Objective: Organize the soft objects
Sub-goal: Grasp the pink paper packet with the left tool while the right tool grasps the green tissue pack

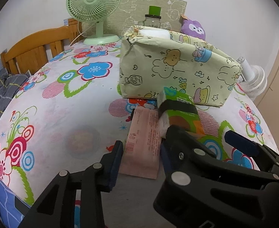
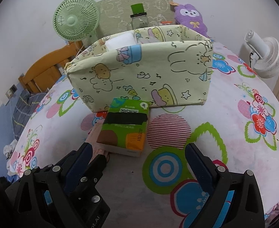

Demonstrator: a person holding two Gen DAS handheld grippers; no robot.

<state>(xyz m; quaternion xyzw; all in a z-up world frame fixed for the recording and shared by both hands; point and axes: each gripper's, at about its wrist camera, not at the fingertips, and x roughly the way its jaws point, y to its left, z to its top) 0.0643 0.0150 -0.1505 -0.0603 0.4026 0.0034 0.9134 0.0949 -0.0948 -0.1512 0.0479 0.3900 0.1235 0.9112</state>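
A pink tissue pack (image 1: 143,133) lies on the flowered bed sheet (image 1: 63,114). My left gripper (image 1: 141,145) is shut on its near end, one blue pad on each side. A green tissue pack (image 2: 124,133) rests across the pink pack's far end (image 2: 96,138), just in front of a cream cartoon-print fabric box (image 2: 139,72). My right gripper (image 2: 138,148) stands open, its fingertips level with the near edge of the green pack (image 1: 179,114) and not touching it. A white soft pack (image 2: 120,39) sits inside the box.
A purple plush toy (image 2: 190,17) and a glass jar with a green lid (image 2: 139,19) stand behind the box. A green fan (image 1: 93,5) is at the back left, a white fan (image 2: 266,57) at the right bed edge. A wooden headboard (image 1: 35,51) runs along the left.
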